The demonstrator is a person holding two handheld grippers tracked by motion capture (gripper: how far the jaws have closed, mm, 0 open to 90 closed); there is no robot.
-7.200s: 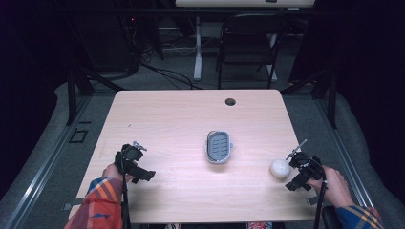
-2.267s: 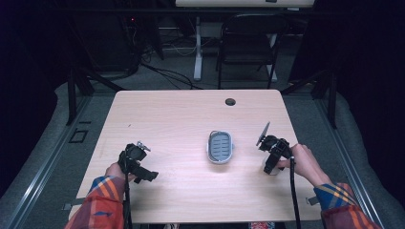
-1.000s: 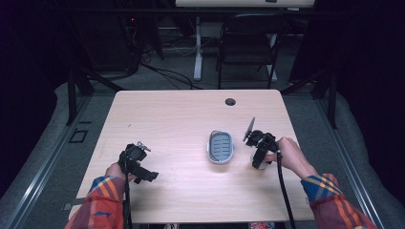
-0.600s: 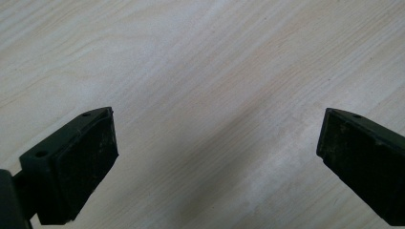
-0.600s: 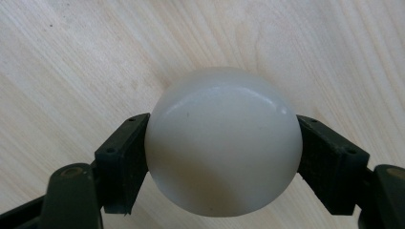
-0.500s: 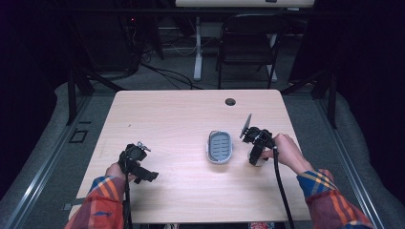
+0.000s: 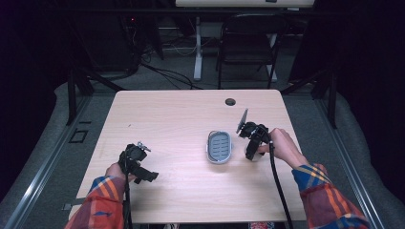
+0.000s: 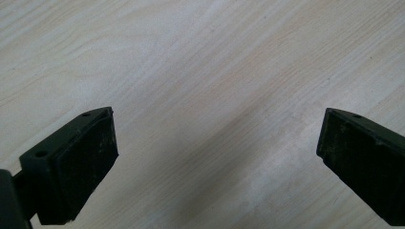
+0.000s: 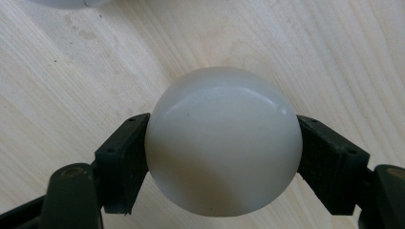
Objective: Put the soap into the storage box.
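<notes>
The right gripper point(image 7: 252, 143), clamped on the white soap bar point(image 9: 223, 140), has carried it from the table's right edge to just beside the grey soap dish point(image 7: 219, 147), nearly ready for placing, while the left gripper point(image 8: 215, 152) waits with jaws spread and empty.

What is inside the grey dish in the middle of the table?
The grey dish holds nothing loose; only its ridged, slotted floor shows. The white soap is clamped in the right gripper beside the dish. What lies under the dish is covered.
</notes>
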